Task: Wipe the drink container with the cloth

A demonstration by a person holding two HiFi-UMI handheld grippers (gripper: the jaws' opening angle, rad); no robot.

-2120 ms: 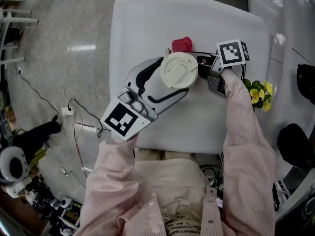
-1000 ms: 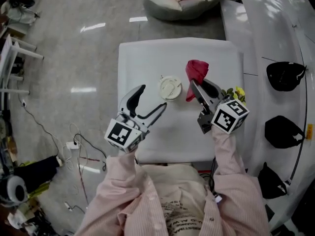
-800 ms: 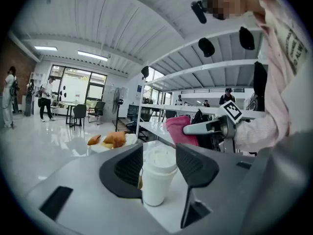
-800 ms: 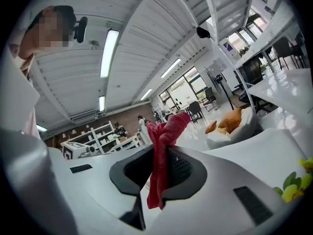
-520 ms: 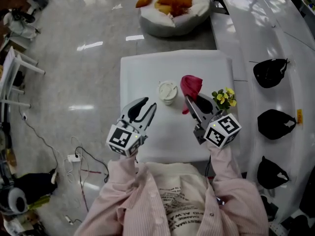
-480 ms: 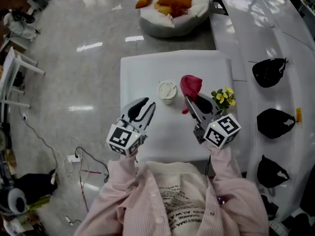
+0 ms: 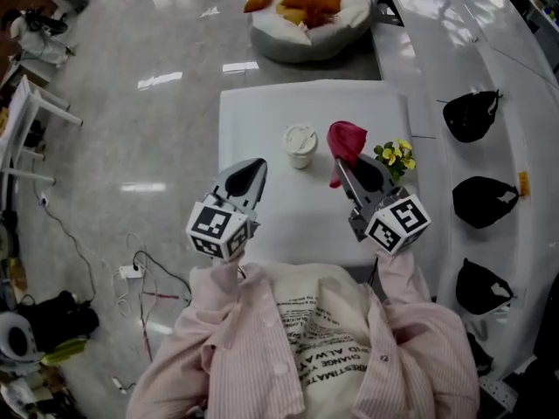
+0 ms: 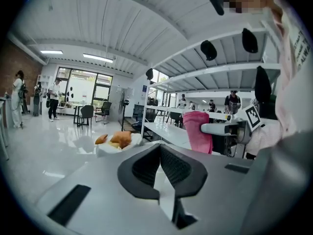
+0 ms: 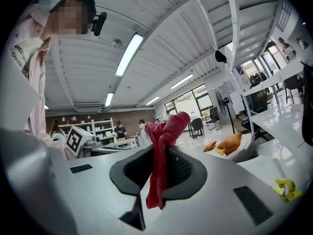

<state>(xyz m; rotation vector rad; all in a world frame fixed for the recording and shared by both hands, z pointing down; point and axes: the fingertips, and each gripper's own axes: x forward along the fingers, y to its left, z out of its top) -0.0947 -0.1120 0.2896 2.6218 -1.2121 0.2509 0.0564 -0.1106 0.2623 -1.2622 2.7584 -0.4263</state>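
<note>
Drink container [image 7: 300,145] upright, untouched, on table [image 7: 262,112] toward its far edge.
Looks light, tippy, crushable (thin-walled, likely paper): grip mid-wall, gently. Left gripper [image 7: 254,166] jaws just closed, nothing between them; right gripper [image 7: 342,162] clamps red cloth [image 7: 347,138].

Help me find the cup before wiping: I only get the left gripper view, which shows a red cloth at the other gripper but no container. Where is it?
Observer: The white lidded paper cup stands upright on the white square table, left of the crumpled red cloth in the head view, clear of it.
Operator: Is that cloth properly gripped?
Observer: Yes; the right gripper view shows the fingers of the right gripper clamped on it, a tail hanging below.
Operator: Anything else near that side?
Observer: A small bunch of yellow flowers sits at the table's right edge, beside the right gripper.
</note>
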